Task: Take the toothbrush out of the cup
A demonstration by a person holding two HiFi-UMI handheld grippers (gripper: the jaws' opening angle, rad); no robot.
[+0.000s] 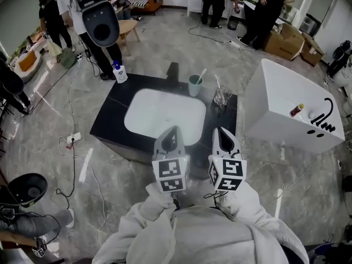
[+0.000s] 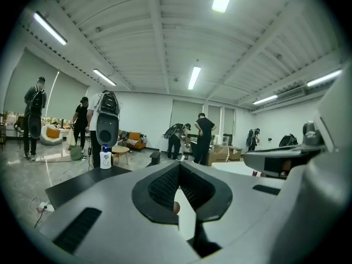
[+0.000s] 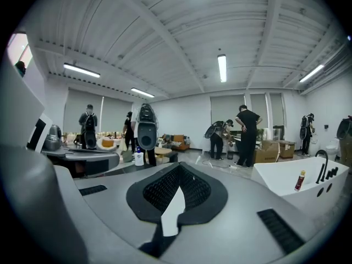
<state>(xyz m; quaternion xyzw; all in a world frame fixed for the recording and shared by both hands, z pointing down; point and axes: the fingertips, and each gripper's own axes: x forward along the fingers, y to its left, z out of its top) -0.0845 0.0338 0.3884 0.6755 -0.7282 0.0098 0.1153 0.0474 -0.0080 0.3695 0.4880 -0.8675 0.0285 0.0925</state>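
Standing by one sink (image 1: pixel 165 117): one cup (image 1: pixel 194 87), one toothbrush (image 1: pixel 202 74).

The person is wearing a pale grey sweatshirt (image 1: pixel 192 235), its crumpled sleeves (image 1: pixel 144 216) showing at six o'clock of the head view. The left tool (image 1: pixel 171 132) and right tool (image 1: pixel 222 133) are showing light grey shells, black ribbed pads (image 2: pixel 163 189), and cubes (image 1: pixel 170 176) carrying black-and-white square markers.

You hold the left gripper (image 1: pixel 171 133) and right gripper (image 1: pixel 223 135) side by side over the black bench's (image 1: pixel 110 117) near edge. Beyond the white sink (image 1: pixel 159 114), the toothbrush (image 1: pixel 201 75) stands in the cup (image 1: pixel 195 87).
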